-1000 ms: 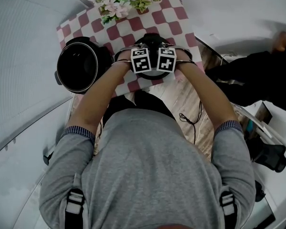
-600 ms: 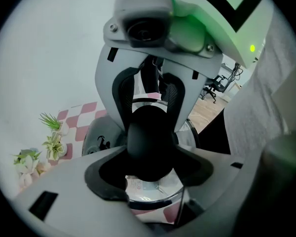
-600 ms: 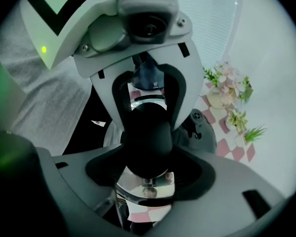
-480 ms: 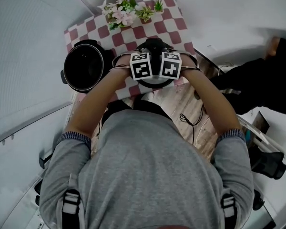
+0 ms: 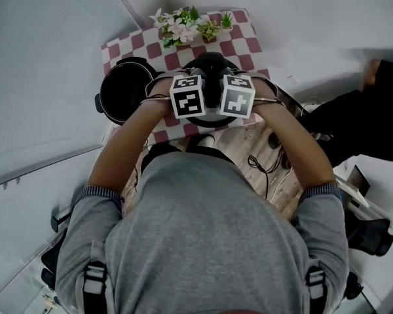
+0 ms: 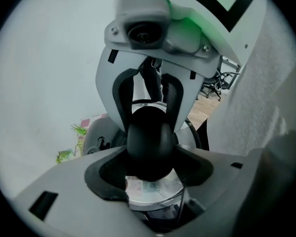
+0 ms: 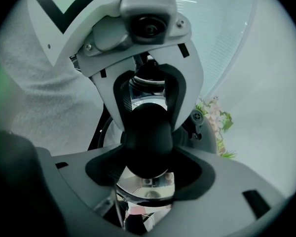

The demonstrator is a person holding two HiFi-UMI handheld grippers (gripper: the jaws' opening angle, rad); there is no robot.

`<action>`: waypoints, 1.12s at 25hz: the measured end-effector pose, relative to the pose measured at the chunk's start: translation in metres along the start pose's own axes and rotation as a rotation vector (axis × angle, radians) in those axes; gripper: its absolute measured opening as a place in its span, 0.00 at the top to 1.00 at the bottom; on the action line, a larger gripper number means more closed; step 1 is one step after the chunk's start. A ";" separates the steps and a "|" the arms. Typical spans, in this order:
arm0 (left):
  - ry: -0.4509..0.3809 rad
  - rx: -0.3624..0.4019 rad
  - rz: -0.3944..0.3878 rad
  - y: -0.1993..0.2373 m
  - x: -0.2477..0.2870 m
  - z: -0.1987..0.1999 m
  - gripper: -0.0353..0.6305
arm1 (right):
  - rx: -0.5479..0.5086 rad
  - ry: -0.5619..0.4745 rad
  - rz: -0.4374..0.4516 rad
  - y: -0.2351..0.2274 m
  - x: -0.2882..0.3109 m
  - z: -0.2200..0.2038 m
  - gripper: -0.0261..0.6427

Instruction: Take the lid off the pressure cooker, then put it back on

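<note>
Left gripper (image 5: pixel 196 89) and right gripper (image 5: pixel 224 89): both jaws clamped on the lid's black knob (image 6: pixel 150 142) from opposite sides. Lid (image 5: pixel 209 63) hangs clear of the cooker pot (image 5: pixel 126 91), beside it above the desk (image 5: pixel 249 43). I'd keep it level and centre it over the rim before lowering. Pot looks empty.

one cooker (image 5: pixel 124 97), one lid (image 5: pixel 211 63), two grippers (image 6: pixel 150 168) (image 7: pixel 148 164).
</note>
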State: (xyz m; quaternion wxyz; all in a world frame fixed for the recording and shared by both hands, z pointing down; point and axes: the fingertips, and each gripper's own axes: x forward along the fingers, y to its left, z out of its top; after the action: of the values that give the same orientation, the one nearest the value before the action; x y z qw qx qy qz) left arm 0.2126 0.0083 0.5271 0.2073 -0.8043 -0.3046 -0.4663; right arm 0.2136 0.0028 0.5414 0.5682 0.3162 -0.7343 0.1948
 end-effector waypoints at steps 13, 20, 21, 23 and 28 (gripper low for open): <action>0.014 0.058 0.052 0.001 -0.092 -0.045 0.50 | 0.007 -0.042 -0.062 0.002 -0.042 0.103 0.53; 0.041 0.072 0.029 -0.005 -0.133 -0.100 0.50 | 0.030 -0.090 -0.054 0.008 -0.032 0.171 0.53; 0.044 0.074 0.026 -0.005 -0.137 -0.108 0.50 | 0.034 -0.094 -0.053 0.009 -0.030 0.179 0.53; 0.048 0.079 0.024 -0.005 -0.145 -0.122 0.50 | 0.039 -0.098 -0.057 0.008 -0.025 0.196 0.53; 0.056 0.083 0.007 -0.007 -0.159 -0.159 0.50 | 0.054 -0.101 -0.048 0.010 -0.009 0.230 0.53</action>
State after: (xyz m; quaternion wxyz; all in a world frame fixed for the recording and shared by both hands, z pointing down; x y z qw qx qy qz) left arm 0.0489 -0.1316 0.4644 0.2507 -0.7825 -0.3151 -0.4750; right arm 0.0441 -0.1362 0.4690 0.5262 0.3584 -0.7487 0.1846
